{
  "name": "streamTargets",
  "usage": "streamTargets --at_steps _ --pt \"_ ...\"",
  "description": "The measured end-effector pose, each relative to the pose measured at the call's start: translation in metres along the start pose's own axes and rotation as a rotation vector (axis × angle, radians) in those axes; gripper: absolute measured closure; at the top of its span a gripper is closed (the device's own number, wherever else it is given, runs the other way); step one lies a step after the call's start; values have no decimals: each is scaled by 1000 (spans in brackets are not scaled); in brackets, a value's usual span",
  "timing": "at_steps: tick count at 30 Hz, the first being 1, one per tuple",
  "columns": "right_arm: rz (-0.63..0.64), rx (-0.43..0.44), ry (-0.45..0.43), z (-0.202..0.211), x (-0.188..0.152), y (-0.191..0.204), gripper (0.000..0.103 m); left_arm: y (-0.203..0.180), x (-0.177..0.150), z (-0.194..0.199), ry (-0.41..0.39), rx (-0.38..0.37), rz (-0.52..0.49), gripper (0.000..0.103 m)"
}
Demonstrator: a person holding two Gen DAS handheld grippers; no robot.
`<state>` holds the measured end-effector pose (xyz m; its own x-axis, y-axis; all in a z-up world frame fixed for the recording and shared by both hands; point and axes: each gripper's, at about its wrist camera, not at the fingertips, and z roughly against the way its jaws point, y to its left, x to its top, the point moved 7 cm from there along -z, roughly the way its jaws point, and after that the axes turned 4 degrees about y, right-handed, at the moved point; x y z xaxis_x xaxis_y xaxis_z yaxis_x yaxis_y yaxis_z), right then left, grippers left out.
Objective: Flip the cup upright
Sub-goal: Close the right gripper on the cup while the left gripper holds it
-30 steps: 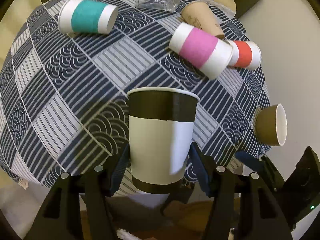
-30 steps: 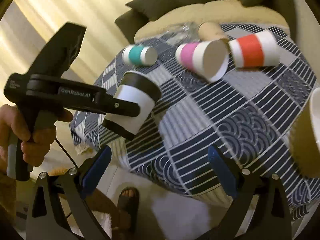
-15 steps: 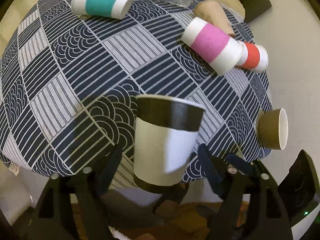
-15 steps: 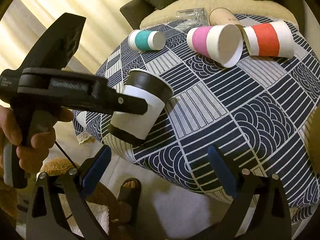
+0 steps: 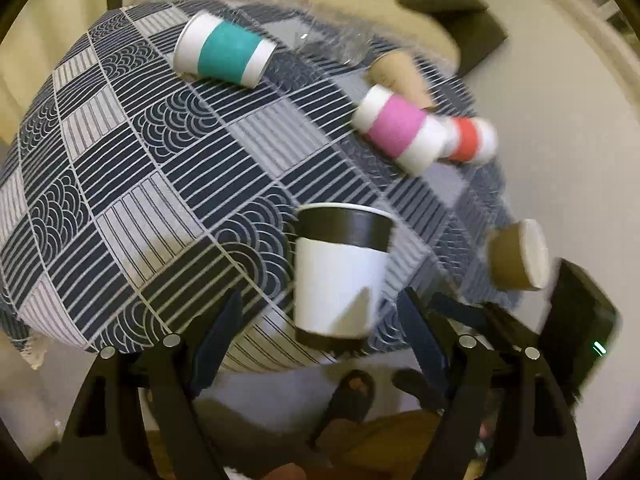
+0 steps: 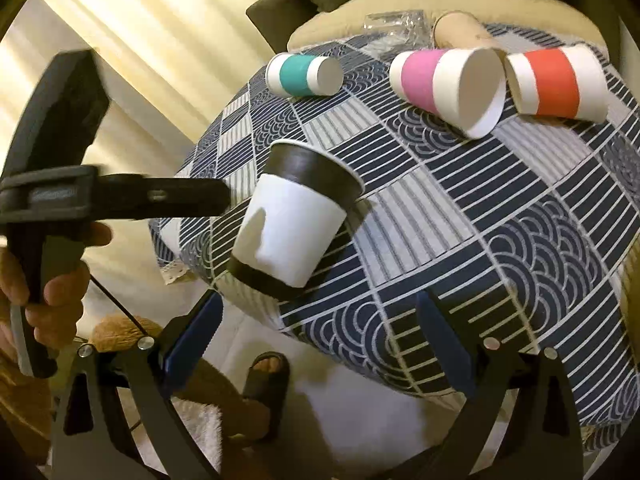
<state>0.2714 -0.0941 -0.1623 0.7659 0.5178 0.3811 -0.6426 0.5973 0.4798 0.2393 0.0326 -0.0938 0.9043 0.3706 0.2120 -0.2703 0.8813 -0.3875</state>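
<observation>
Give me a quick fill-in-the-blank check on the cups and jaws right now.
1. The black-and-white cup stands ____ on the tablecloth.
2. The left gripper jaws are ____, clear of that cup.
3. The teal cup lies on its ____.
4. The right gripper holds ____.

Missing words: upright; open; side; nothing

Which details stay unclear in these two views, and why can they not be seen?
- Whether the black-and-white cup stands on the tablecloth or hangs above it: in both views its base overlaps the table edge.
- Brown cup: right wrist view cuts it at the edge; left wrist view blurs it.
- Clear plastic item at the far edge: too small and transparent to identify.
- Red cup: left wrist view, partly behind the pink cup.
</observation>
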Motion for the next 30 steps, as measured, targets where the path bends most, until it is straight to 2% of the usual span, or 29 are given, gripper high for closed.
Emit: streamTargets --at_steps 3,7,12,16,25,30 --pt "-36 24 6 2 3 4 7 1 -11 22 -66 -99 -20 25" --pt "-88 37 5 9 11 6 7 6 -32 35 -108 -253 -23 25" --pt "-168 43 46 4 20 6 7 22 -56 43 -159 -345 -32 25" --pt "-182 0 77 -2 31 15 7 36 -65 43 -188 -421 -13 25" --pt "-214 -162 138 -28 48 26 8 51 -78 30 -190 -485 -59 25" --pt "-269 -211 178 -42 51 22 13 60 -78 21 -174 -466 -56 25"
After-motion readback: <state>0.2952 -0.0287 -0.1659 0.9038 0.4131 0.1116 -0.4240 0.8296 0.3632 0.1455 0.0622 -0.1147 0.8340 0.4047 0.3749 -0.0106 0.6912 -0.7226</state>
